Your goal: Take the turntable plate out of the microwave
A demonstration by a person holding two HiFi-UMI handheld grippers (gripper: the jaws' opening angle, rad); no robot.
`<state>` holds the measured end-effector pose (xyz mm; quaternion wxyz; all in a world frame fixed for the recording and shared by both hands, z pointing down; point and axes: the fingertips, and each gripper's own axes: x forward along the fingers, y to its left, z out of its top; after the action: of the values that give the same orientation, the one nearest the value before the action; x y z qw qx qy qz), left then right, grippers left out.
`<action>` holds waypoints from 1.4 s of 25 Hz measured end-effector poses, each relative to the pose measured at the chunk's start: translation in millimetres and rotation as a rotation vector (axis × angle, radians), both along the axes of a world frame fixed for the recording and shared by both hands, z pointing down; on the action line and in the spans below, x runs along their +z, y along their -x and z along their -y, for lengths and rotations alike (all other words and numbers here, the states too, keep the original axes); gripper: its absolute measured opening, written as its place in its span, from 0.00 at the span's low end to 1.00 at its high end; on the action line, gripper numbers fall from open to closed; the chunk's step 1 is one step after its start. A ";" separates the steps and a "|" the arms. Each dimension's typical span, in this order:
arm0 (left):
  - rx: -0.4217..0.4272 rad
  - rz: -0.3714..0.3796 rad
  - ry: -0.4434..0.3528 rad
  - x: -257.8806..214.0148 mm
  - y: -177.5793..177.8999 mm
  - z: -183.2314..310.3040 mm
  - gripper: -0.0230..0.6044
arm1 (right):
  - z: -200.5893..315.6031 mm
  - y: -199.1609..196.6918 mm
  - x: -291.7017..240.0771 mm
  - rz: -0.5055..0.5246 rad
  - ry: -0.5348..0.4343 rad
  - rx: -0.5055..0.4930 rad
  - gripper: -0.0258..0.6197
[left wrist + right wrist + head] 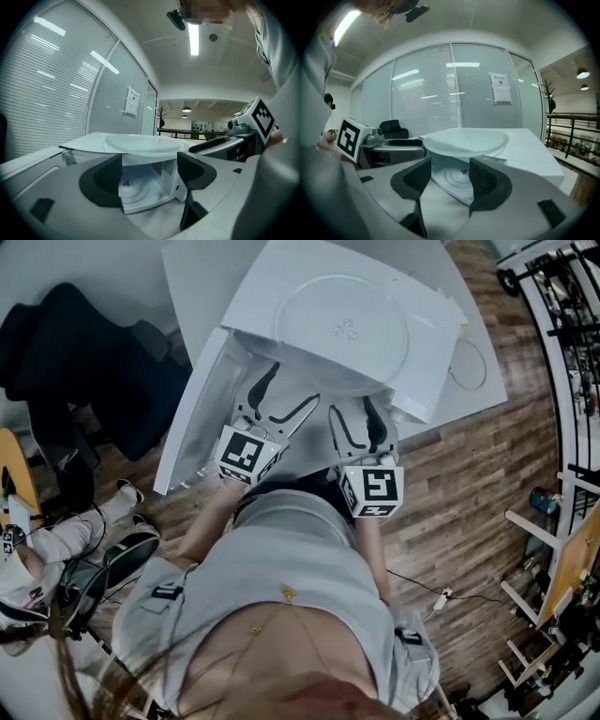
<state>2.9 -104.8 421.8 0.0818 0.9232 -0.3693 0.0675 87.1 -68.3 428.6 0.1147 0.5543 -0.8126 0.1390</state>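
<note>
Turntable plate is already out, lying flat on top of the microwave, at twelve o'clock from both tools. The open cavity holds only its drive hub. Left hand-held gripper and right hand-held gripper stand open and empty. Count: one plate, one microwave, two grippers. Little seems left to do.

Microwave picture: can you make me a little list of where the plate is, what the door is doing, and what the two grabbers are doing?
plate: lying on top of the microwave, not inside
door: wide open
inside: only a small hub on the floor
left gripper: open, empty, facing the opening
right gripper: open, empty, facing the opening
</note>
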 end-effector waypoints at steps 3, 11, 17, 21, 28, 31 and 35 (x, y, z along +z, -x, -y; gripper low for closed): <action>0.010 0.019 -0.009 0.6 -1.6 -2.2 0.61 | -1.2 -7.6 -6.3 -0.037 -0.045 0.081 0.43; -0.015 0.028 -0.027 -4.8 -3.9 2.8 0.61 | 9.4 -17.1 -10.0 -0.053 -0.059 0.133 0.46; -0.010 0.067 -0.042 -4.8 -10.6 8.5 0.61 | 16.8 -21.3 -9.7 -0.058 -0.054 0.132 0.47; -0.020 0.062 -0.033 -4.0 -12.2 13.4 0.61 | 22.2 -21.6 -10.3 -0.069 -0.048 0.131 0.47; -0.038 0.065 -0.024 -2.7 -14.3 26.1 0.61 | 36.3 -23.3 -9.9 -0.077 -0.040 0.128 0.47; -0.042 0.072 -0.028 -2.8 -16.2 31.8 0.61 | 41.9 -24.6 -10.7 -0.074 -0.040 0.129 0.47; -0.042 0.074 -0.022 -2.5 -20.0 36.0 0.61 | 45.2 -21.1 -12.9 -0.066 -0.042 0.134 0.47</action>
<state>23.0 -140.8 419.4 0.0592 0.9130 -0.3920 0.0959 108.2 -113.5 415.7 0.1202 0.6139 -0.7722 0.1112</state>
